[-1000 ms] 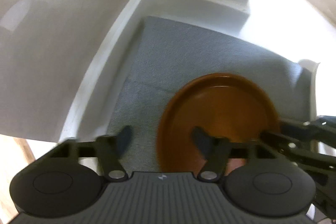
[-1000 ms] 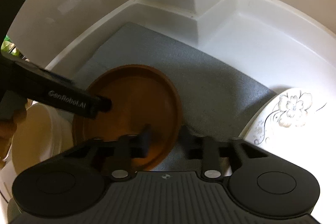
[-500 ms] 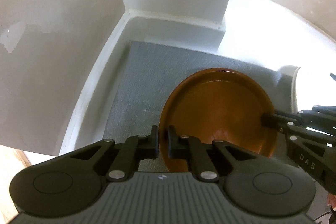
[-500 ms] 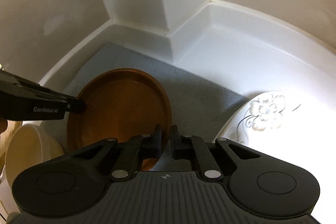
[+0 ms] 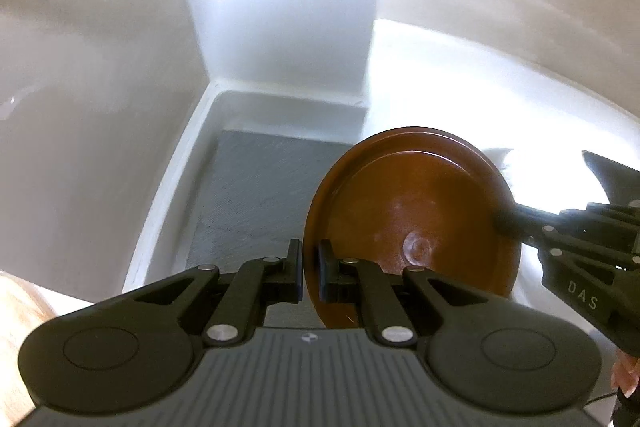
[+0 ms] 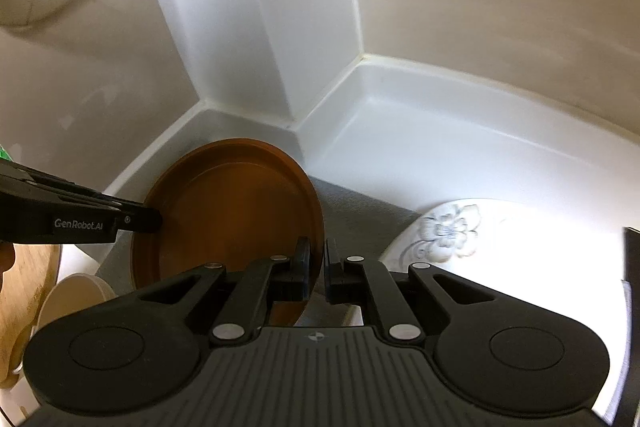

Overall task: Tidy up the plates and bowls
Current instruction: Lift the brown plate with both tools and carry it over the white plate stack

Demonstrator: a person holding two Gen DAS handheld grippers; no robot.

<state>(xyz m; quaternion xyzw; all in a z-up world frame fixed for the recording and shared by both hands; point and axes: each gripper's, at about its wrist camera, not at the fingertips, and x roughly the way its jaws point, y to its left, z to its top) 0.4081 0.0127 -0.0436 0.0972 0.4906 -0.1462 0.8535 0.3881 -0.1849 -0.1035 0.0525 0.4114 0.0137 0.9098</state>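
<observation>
since both grippers pinch opposite rim edges, the brown plate point(image 5: 412, 211) hangs tilted above the grey mat point(image 5: 256, 199) — left gripper point(image 5: 310, 277) and right gripper point(image 6: 316, 273) clamped shut on it; rigid, glossy, probably slippery — grip the rim

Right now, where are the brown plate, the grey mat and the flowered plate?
brown plate point(image 6: 240, 211), right wrist view, its inner face.
grey mat point(image 5: 256, 195), left wrist view, bare middle.
flowered plate point(image 6: 448, 227), right wrist view, flower print.
</observation>
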